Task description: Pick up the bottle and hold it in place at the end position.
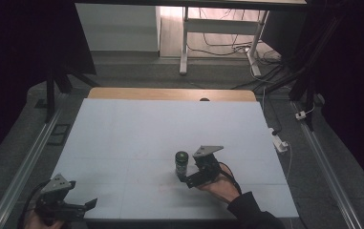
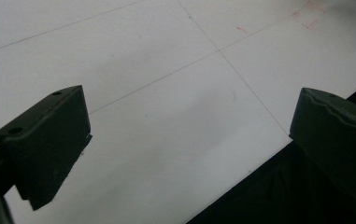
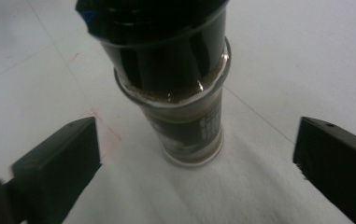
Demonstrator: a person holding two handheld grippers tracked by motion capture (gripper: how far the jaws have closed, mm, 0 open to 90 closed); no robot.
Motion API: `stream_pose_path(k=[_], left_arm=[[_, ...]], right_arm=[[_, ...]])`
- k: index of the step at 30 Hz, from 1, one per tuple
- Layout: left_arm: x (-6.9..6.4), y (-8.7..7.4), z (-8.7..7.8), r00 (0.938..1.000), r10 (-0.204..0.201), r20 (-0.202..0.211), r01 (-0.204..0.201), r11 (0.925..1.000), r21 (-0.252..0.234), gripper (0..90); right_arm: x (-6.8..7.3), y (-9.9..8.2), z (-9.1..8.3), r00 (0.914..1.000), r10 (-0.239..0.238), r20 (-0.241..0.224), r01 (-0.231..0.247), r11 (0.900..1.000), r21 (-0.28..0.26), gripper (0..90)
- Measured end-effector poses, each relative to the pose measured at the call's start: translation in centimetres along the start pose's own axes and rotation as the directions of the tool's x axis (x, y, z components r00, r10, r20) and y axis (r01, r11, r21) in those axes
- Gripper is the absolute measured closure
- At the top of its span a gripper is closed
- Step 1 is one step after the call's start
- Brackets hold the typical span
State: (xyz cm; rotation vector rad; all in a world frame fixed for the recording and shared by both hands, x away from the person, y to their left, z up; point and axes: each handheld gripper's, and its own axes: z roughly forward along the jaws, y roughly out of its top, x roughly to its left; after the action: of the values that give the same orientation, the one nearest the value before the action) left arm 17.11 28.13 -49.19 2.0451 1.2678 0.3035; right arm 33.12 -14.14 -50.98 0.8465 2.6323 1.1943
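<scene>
A small clear jar [image 1: 181,162] with a black cap and dark contents stands upright on the white table [image 1: 160,119], right of centre and toward the front. In the right gripper view the jar [image 3: 185,93] rises close ahead, centred between the two jaws, with a gap on each side. My right gripper [image 1: 187,172] is open and sits just in front of the jar, held by a hand in a dark sleeve. My left gripper [image 1: 81,195] is open at the table's front left corner, with nothing between its jaws [image 2: 189,116].
Faint red marks [image 3: 105,130] lie on the table beside the jar. The table's front edge [image 2: 259,168] runs under the left gripper. A wooden strip [image 1: 170,93] borders the far edge. A white power strip [image 1: 279,142] and cables lie off the right side.
</scene>
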Motion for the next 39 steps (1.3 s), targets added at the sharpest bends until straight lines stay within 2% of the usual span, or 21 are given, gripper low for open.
stream_pose_path(k=[8, 18, 21, 28, 39], left_arm=[[0.0, 0.0, 0.0, 1.0000, 0.000, 0.000, 0.000, 1.0000, 0.001, 0.0], [0.0, 0.0, 0.0, 1.0000, -0.001, 0.000, 0.001, 1.0000, 0.003, 0.0], [0.0, 0.0, 0.0, 1.0000, 0.000, 0.000, 0.000, 1.0000, 0.003, 0.0], [0.0, 0.0, 0.0, 1.0000, 0.002, 0.000, -0.002, 1.0000, 0.004, 0.0], [0.0, 0.0, 0.1, 1.0000, 0.001, 0.000, -0.001, 1.0000, 0.005, 0.0]], right_arm=[[-0.1, 0.5, 0.3, 0.9994, -0.028, -0.019, 0.028, 0.9993, -0.027, 24.9], [0.1, 0.7, 0.3, 0.9943, -0.099, -0.042, 0.098, 0.9949, -0.026, 49.4], [0.2, 0.7, 0.3, 0.9923, -0.120, -0.031, 0.119, 0.9925, -0.025, 50.5], [0.3, 0.7, 0.1, 0.9907, -0.136, -0.009, 0.136, 0.9903, -0.028, 52.2], [0.0, 1.7, -0.3, 0.9882, -0.153, -0.010, 0.152, 0.9877, -0.036, 52.4]])
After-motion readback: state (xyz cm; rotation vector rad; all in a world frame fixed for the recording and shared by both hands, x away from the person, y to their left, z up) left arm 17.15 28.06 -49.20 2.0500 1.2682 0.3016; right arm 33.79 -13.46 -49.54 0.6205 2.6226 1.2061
